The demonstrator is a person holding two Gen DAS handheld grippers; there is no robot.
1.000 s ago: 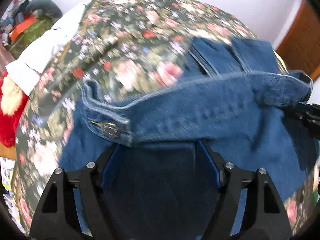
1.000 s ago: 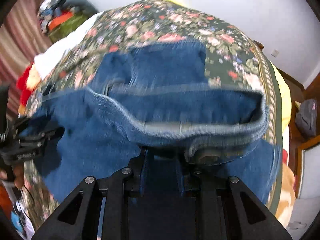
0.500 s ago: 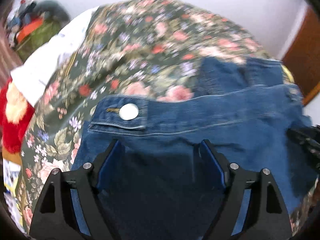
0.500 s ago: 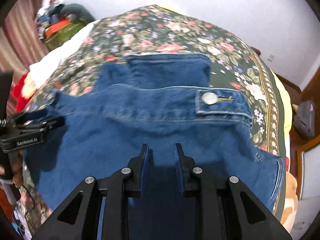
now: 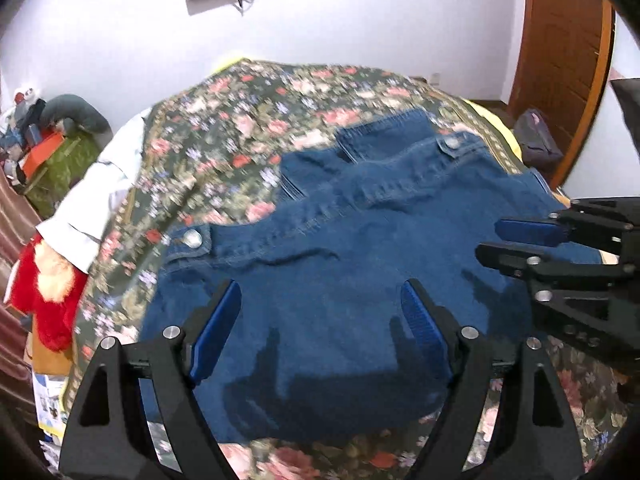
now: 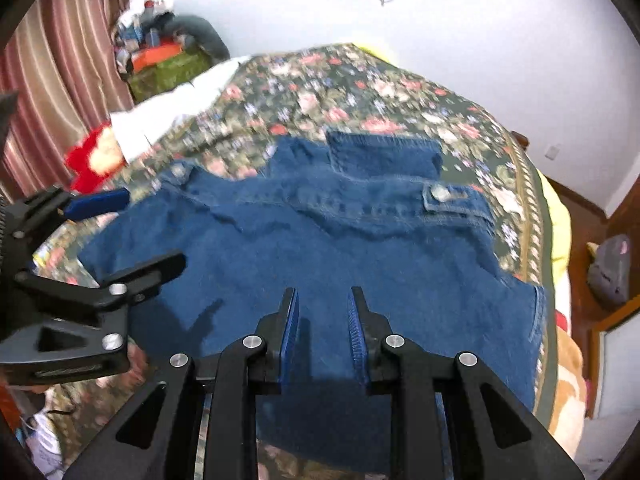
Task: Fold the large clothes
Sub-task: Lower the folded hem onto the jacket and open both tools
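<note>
Denim jacket [image 5: 340,280] released, left gripper [image 5: 320,316] fingers wide apart, right gripper [image 6: 323,320] fingers narrowly apart

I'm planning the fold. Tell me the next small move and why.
Probably bring both claws down to the near hem of the denim jacket and pinch it. The left claw is wide open and the right claw open too, both hovering empty above the jacket, which lies spread, a little rumpled, on the floral bedspread.
</note>
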